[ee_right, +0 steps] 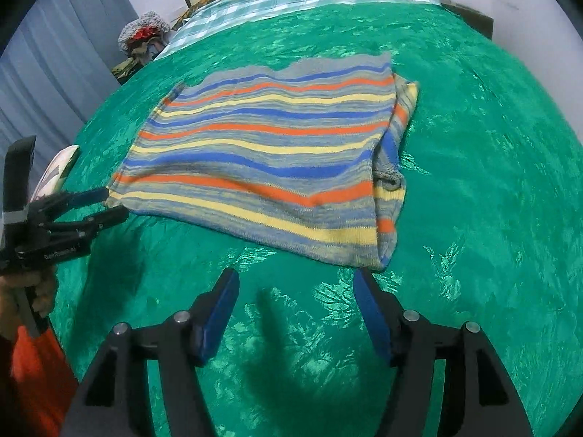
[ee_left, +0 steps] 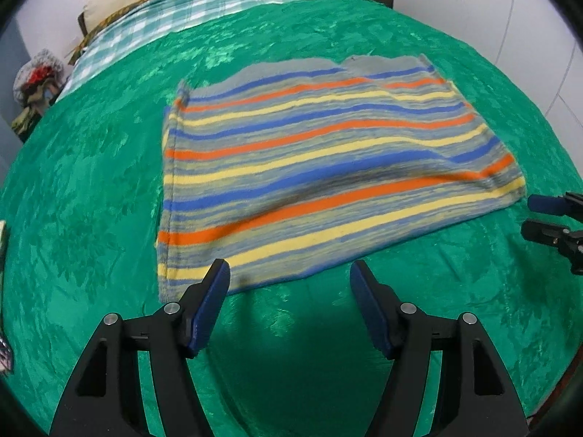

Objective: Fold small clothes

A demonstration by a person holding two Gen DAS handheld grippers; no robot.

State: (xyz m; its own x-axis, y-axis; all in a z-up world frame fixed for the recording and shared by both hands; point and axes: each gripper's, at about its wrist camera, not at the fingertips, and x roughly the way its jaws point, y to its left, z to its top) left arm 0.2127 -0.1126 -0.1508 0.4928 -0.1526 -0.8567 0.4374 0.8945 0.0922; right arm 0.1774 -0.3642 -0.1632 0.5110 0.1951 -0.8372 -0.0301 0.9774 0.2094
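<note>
Big green patterned bedspread (ee_left: 91, 182) covers the bed under both your tools, with a teal checked sheet (ee_left: 226, 3) showing past its far edge, well ahead of you. Striped knit garment (ee_left: 320, 167), grey with blue, orange and yellow bands, lies flat on the bedspread straight ahead of both tools, folded over on itself; from the right wrist view a second layer with a ribbed edge pokes out along its right side. Your left hand-held gripper (ee_left: 289, 273) has its jaws spread wide, nothing between them, tips just short of the garment's near edge, left blue pad overlapping that hem in view. Your right hand-held gripper (ee_right: 295, 280) is likewise released and empty, hovering over bare bedspread just short of the garment's near right corner. Each tool shows at the other's frame edge, beside a near corner. Small pile of grey and red cloth (ee_right: 144, 34) sits far ahead-left, off the bed edge.
</note>
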